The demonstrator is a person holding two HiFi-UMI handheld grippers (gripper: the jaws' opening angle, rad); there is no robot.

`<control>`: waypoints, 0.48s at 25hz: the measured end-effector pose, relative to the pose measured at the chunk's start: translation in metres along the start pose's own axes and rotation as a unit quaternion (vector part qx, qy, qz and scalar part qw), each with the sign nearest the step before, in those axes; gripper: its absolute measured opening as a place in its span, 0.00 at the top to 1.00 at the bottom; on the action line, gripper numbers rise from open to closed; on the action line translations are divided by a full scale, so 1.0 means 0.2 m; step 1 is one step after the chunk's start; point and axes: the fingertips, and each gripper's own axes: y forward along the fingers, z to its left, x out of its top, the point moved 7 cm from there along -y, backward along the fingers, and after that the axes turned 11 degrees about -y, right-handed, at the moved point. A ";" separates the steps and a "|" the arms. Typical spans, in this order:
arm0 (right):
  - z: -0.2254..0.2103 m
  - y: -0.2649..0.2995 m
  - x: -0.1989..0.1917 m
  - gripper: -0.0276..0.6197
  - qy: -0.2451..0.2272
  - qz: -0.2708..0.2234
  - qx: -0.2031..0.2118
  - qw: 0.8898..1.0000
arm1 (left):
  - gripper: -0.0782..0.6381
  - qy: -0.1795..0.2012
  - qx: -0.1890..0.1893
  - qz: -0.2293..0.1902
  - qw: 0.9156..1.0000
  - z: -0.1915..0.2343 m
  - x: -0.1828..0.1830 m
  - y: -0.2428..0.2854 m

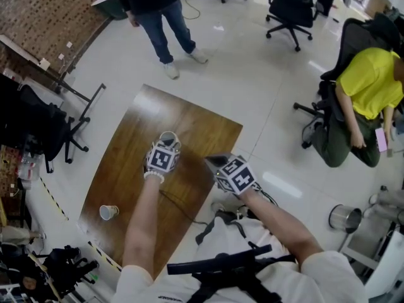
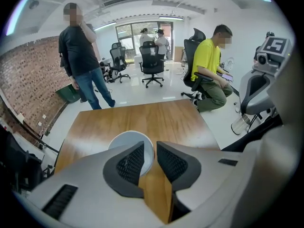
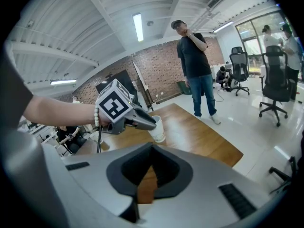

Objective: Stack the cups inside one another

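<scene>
My left gripper (image 2: pixel 151 150) stands over the upright white cup (image 2: pixel 127 142) near the middle of the wooden table (image 2: pixel 142 118). Its jaws are slightly spread with the cup's rim between them, one pad inside and one outside, not pinching it. My right gripper (image 3: pixel 152 147) hangs beside it, jaws pressed together on nothing, and a second cup (image 1: pixel 108 212) lies on its side near the table's near left corner.

White cup (image 1: pixel 168 137) upright, table (image 1: pixel 196 128) centre, second white cup (image 1: pixel 108 212) — apart — near edge

Tabletop (image 1: pixel 126 163) free btwn upright cup (image 1: pixel 168 137), far mid, & 2nd cup (image 1: pixel 108 212), near-left corner.
</scene>
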 end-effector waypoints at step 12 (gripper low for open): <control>0.02 -0.06 -0.03 0.95 -0.021 -0.005 0.036 0.999 | 0.76 -0.190 0.025 -0.172 0.966 -0.09 0.00 -0.39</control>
